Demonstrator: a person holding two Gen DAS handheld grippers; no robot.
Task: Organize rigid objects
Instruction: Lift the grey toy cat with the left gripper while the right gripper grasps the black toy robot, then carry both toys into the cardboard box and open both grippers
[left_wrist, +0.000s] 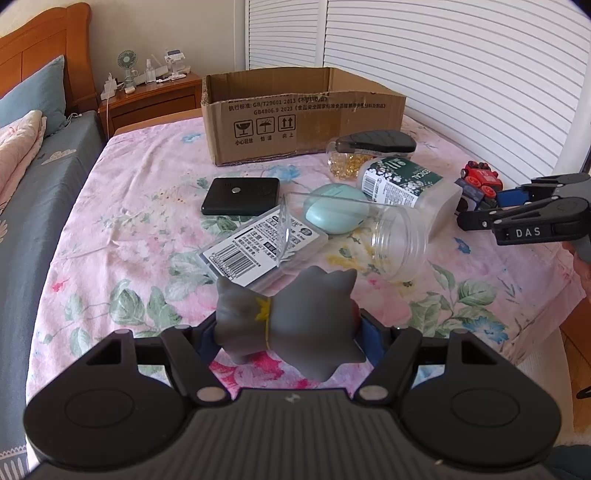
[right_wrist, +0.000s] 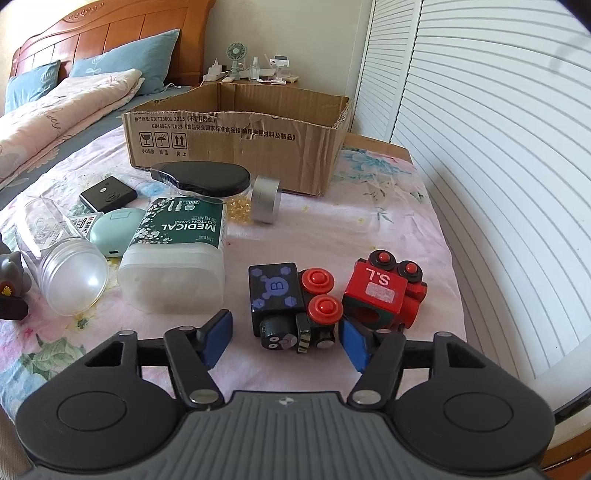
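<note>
Sitting btwn right gripper (right_wrist: 284, 341) pads: black toy train (right_wrist: 290, 308)

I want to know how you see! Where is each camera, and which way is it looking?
Left wrist: sits on the left gripper, looking across the floral bedspread at the brown cardboard box; its fingers clamp a grey rubber cat toy.
Right wrist: sits on the open right gripper, facing the black wooden toy train.
Both show the box and clear plastic jar.

the left gripper (left_wrist: 286, 332) has its fingers clamped tight, while the right gripper (right_wrist: 286, 341) hovers with fingers spread wide.
</note>
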